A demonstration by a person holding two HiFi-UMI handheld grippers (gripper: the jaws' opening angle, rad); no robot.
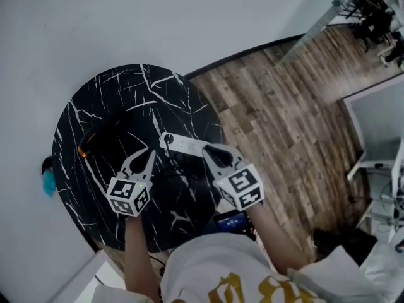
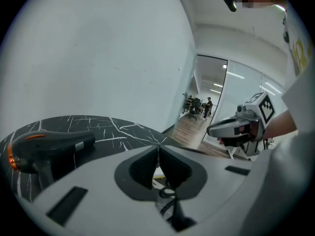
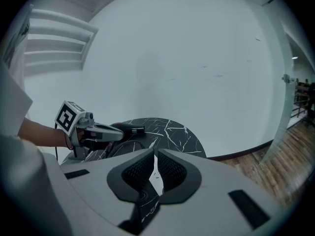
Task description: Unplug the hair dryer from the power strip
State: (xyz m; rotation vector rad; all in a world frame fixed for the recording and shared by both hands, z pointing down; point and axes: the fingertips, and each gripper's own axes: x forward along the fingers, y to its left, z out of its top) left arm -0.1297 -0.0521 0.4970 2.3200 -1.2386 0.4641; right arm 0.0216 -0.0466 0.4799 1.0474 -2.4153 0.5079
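Left gripper (image 1: 150, 153): jaws pressed together, nothing between them, over the black marble table (image 1: 126, 87). Right gripper (image 1: 207, 150): also closed and empty. The white power strip (image 1: 185, 145) lies between the two tips, just beside each. The hair dryer (image 1: 95, 141), dark with an orange ring, lies left of the left gripper and apart from it.

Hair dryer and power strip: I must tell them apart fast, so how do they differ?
The hair dryer is black with orange trim; the power strip is white. The hair dryer lies at the table's left, the power strip nearer its right edge. Both rest on the black marbled table.
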